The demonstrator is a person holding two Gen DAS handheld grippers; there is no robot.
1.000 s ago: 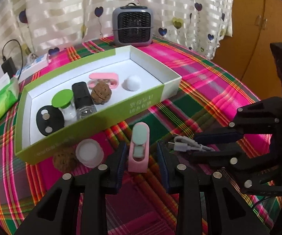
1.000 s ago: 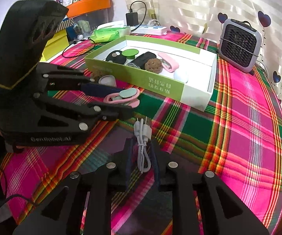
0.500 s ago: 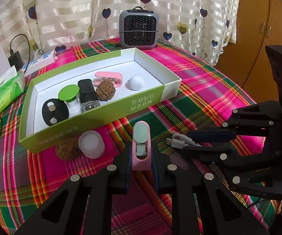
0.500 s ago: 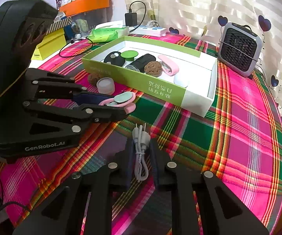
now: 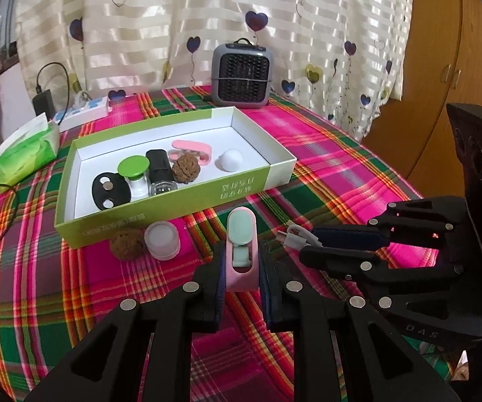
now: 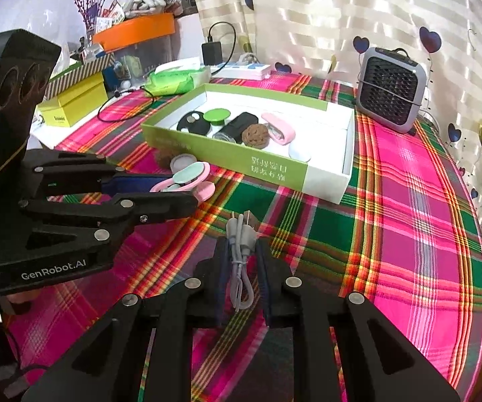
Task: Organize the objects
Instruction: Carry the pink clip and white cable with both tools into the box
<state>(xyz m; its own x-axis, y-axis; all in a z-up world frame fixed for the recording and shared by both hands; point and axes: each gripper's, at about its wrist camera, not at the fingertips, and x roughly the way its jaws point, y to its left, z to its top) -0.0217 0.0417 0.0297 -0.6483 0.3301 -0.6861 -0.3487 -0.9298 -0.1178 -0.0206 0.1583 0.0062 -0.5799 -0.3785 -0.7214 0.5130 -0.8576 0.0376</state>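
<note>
Pink clip (image 5: 241, 258), light, rigid, slick plastic, pinched by its flat sides in closed left tool (image 5: 241, 268). Soft coiled cable (image 6: 240, 261) clamped mid-bundle in right tool (image 6: 241, 264). Both near green box (image 5: 160, 207); walnut (image 5: 128, 244), jar (image 5: 162, 239) on desk (image 5: 341, 167).

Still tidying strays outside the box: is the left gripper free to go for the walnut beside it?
Probably not yet. The left gripper is shut on the pink clip, so its jaws are full, though nothing blocks the walnut.
</note>
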